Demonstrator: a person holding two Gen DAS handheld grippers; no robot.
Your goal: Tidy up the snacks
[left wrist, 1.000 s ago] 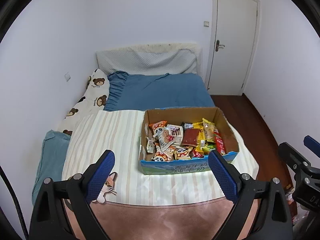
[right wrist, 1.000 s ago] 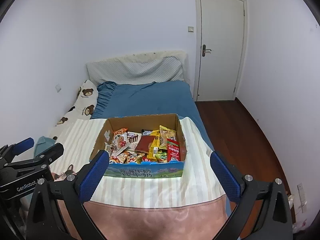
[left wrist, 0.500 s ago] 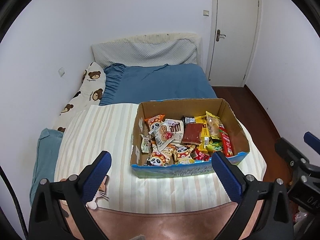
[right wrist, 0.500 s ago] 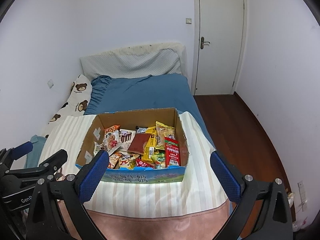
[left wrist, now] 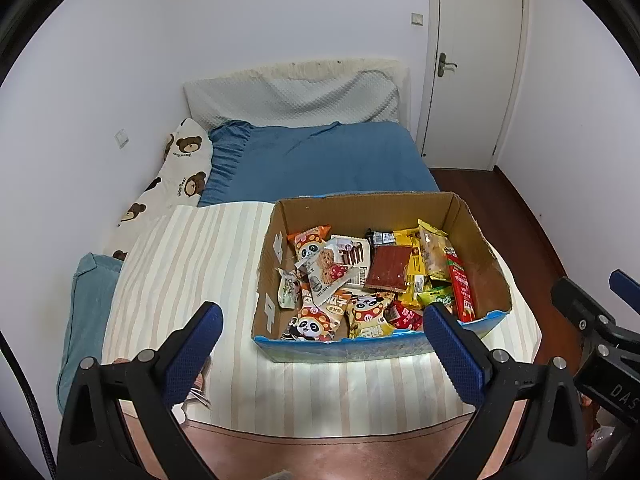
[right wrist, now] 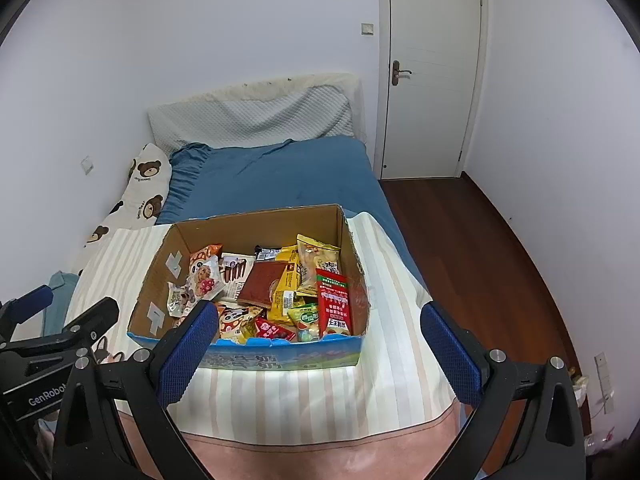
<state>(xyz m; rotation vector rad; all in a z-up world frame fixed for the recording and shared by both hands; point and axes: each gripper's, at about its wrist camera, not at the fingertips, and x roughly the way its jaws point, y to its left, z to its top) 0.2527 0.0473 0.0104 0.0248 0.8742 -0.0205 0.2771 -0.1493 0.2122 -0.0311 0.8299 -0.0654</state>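
An open cardboard box [left wrist: 476,236] [right wrist: 160,276] with a blue front sits on a striped cloth on the bed. It holds several snack packets: panda bags [left wrist: 312,240], a brown flat pack [left wrist: 388,268] [right wrist: 262,284], yellow packs [right wrist: 316,256] and a red packet [left wrist: 462,288] [right wrist: 334,304]. My left gripper [left wrist: 322,350] is open and empty, above the near edge of the box. My right gripper [right wrist: 318,350] is open and empty, also just short of the box front. Each gripper shows at the edge of the other's view.
The striped cloth [left wrist: 188,264] covers the near part of a blue bed [left wrist: 320,160]. A bear-print pillow [left wrist: 180,176] and a teal cushion [left wrist: 86,312] lie along the left wall. A white door [right wrist: 428,72] and dark wood floor [right wrist: 472,248] are on the right.
Both grippers have moved forward and tilted down toward the box, which now looks larger and nearer. Both stay open and empty.
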